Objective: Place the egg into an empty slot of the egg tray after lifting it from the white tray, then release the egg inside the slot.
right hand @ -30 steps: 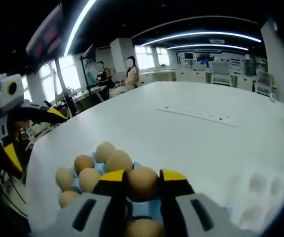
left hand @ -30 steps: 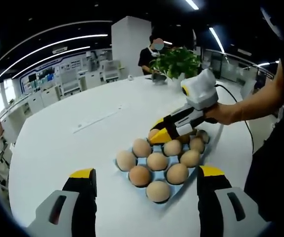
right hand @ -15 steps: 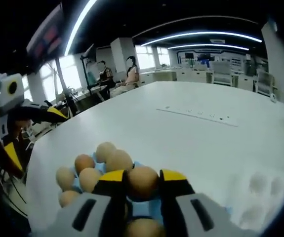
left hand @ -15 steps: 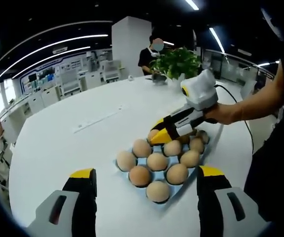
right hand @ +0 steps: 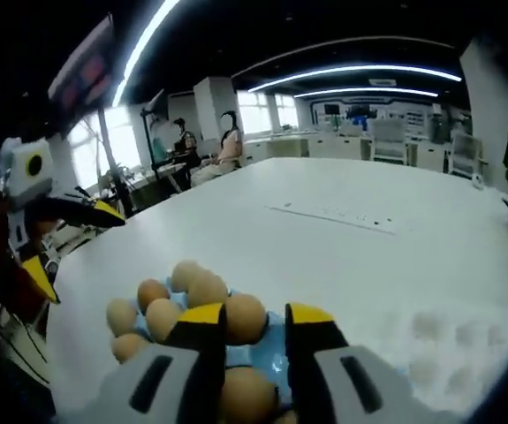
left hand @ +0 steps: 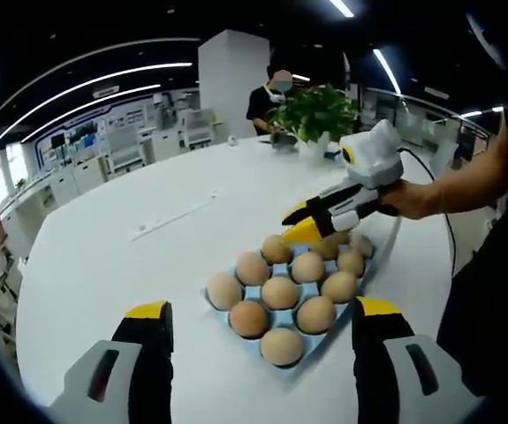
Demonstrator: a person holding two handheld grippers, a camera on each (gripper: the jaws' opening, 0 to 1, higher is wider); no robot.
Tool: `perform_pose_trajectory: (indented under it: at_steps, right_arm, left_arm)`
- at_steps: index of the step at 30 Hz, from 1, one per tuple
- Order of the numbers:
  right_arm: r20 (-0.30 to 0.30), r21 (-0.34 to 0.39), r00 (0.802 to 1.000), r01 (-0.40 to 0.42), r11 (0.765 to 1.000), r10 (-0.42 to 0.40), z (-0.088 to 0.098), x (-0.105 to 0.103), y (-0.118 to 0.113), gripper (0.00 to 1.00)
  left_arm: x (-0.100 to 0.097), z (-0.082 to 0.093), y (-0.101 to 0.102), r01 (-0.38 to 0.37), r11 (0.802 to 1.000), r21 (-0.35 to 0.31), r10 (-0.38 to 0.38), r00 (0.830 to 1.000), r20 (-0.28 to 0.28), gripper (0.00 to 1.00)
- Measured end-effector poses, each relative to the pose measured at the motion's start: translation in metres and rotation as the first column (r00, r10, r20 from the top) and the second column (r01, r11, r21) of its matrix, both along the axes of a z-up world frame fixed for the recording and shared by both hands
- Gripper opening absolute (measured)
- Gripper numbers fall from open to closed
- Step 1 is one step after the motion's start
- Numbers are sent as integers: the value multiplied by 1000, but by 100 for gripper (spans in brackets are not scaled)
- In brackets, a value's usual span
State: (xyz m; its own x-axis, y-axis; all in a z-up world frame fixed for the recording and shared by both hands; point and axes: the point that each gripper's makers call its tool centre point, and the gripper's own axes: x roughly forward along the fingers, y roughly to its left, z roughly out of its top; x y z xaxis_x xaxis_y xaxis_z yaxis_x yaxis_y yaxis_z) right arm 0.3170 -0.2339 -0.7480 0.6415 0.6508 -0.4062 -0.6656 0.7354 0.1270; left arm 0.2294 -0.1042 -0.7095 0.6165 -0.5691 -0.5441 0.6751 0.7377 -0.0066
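A blue egg tray on the white table holds several brown eggs. The egg at its far corner rests in a slot by itself. My right gripper hovers just above and beyond that egg, jaws slightly apart with nothing between them. In the right gripper view, that gripper frames the egg lying lower down in the blue tray. The white tray shows faintly at the right. My left gripper stands wide open in front of the blue tray, holding nothing; it also shows at the left as the left gripper.
A person's forearm reaches in from the right. A potted plant stands at the table's far edge with a person behind it. A power strip lies on the open table top to the left.
My right gripper has let go of the egg and risen up and away from the blue tray; the egg stays in its far slot. The left gripper has not moved.
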Motion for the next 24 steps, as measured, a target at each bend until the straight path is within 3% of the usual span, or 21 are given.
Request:
perform_pose_trajectory:
  at_steps: [8,12,19,24]
  right_arm:
    - [-34,-28,989,144,989,-145,-9,3,-73,26]
    - [-6,-62,966,259,964,-260,-11,7,-119,25]
    - [67,-93,897,441,892,-437,-4,14,-193,25]
    - [114,-126,826,563,816,-552,-2,16,-243,26]
  left_arm:
    - [1,0,-4,15,1000,1,-15,1000,4,84]
    - [1,-1,-4,17,1000,1,-17,1000,4,84]
    - [2,-1,-1,17,1000,6,-17,1000,2,84]
    - [2,-3,-1,20,1000,9,-19,1000,-2,84]
